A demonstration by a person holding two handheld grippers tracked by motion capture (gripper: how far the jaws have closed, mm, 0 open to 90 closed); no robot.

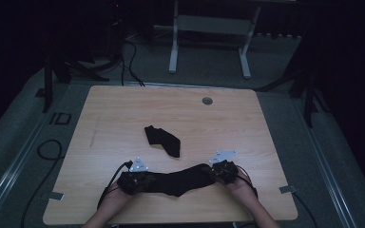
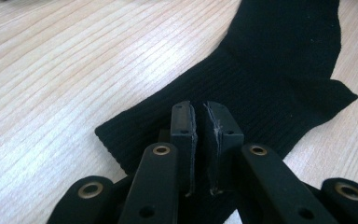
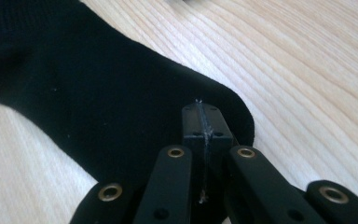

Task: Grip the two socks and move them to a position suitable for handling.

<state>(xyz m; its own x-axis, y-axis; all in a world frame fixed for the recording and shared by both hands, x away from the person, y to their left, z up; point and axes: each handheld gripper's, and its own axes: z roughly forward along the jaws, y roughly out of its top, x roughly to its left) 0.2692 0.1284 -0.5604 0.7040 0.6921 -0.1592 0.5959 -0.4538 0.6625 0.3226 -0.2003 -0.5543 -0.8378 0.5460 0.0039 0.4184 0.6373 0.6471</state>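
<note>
Jaws of left gripper [image 1: 134, 182] and right gripper [image 1: 225, 172] pinch opposite ends of black sock [image 1: 180, 182], keeping it flat on table [image 1: 123, 109], second sock [image 1: 162, 140] waiting beyond

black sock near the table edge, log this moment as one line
left claw: shut on flat black ribbed sock cuff end | right claw: shut on its toe end | second crumpled black sock: untouched, mid light wooden table

high view: dim, bluish, room beyond the bench [image 1: 123, 109] nearly black | gripper views: bright, even light, pale sheen on wood grain | black sock [image 2: 279, 70] swallows detail, ribbing faint | near fingers [image 3: 200, 126] soft, slightly out of focus | shadows weak
</note>
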